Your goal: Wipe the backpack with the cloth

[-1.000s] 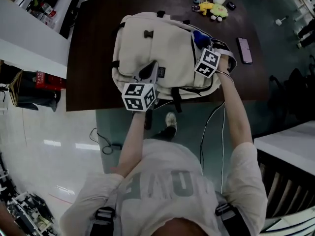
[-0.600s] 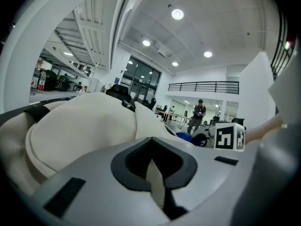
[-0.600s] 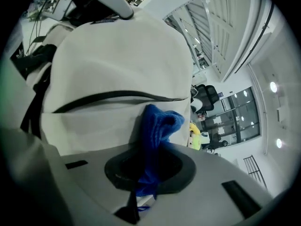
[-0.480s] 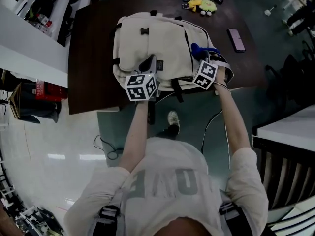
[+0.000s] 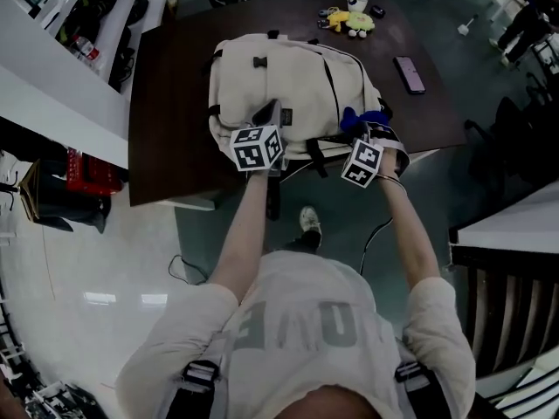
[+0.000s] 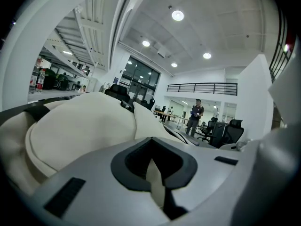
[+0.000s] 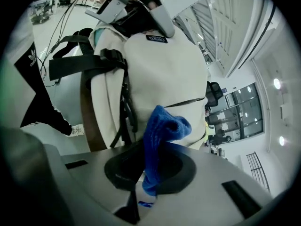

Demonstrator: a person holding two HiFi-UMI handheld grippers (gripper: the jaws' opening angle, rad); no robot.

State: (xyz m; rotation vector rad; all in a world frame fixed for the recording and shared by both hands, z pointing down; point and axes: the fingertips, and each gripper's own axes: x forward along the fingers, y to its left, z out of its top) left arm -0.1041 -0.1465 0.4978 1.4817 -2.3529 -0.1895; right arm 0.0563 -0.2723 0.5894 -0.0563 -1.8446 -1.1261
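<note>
Dim head view, bright ceiling lights, fisheye-warped edges

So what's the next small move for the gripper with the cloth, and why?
Probably sweep the right hand-held gripper along the side of the backpack. Its jaws are clamped on the blue cloth, which sits right by the cream fabric, and the left hand-held gripper is shut on a fold of the backpack, steadying it.

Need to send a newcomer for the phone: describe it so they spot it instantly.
On the dark brown table, look right of the cream backpack. The phone lies flat there alone, a slim dark rectangle, unlike the yellow plush toys farther back.
</note>
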